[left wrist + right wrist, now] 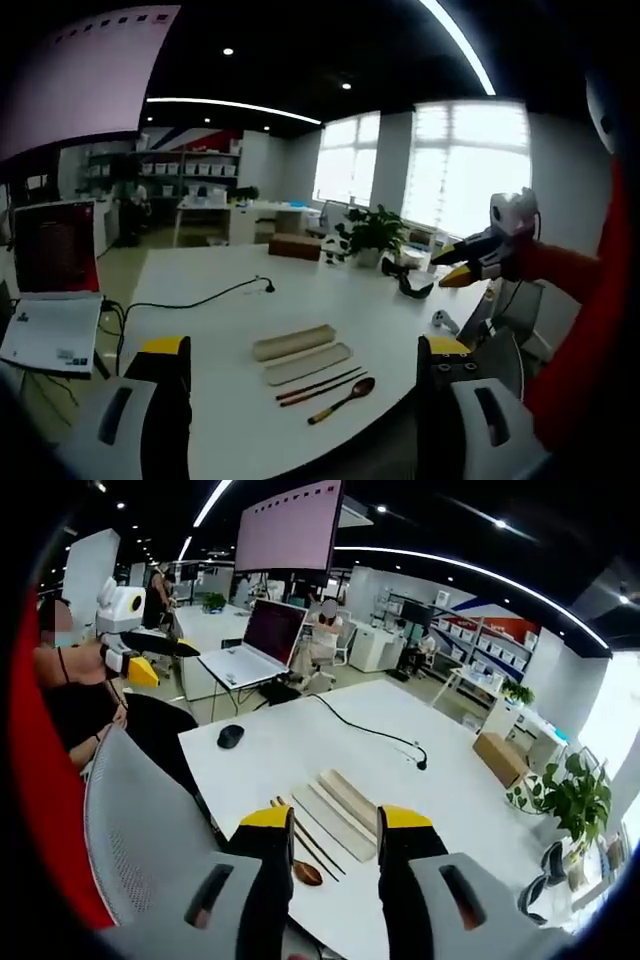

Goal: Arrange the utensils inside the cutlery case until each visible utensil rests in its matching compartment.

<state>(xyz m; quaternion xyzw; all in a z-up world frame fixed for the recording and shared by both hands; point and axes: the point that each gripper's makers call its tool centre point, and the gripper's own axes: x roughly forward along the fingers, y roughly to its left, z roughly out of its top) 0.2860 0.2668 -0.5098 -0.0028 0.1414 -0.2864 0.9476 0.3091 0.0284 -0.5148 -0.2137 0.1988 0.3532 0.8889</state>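
On the white table [210,330] lies a beige cutlery case in two long parts: the tray [293,342] and the flat lid [308,364] beside it. Dark chopsticks [320,385] and a wooden spoon [342,399] lie next to the lid on the bare table, outside the case. My left gripper [305,346] is open, held well above and short of them. In the right gripper view the same tray [352,798], lid [335,825], chopsticks [312,846] and spoon [305,872] lie just ahead of my open right gripper [337,818]. Nothing is between either pair of jaws.
An open laptop [255,645], a black mouse [230,736] and a black cable [375,730] share the table. A cardboard box [500,758] and a potted plant [570,795] stand at the far end. A grey chair back [130,850] sits close by the table edge.
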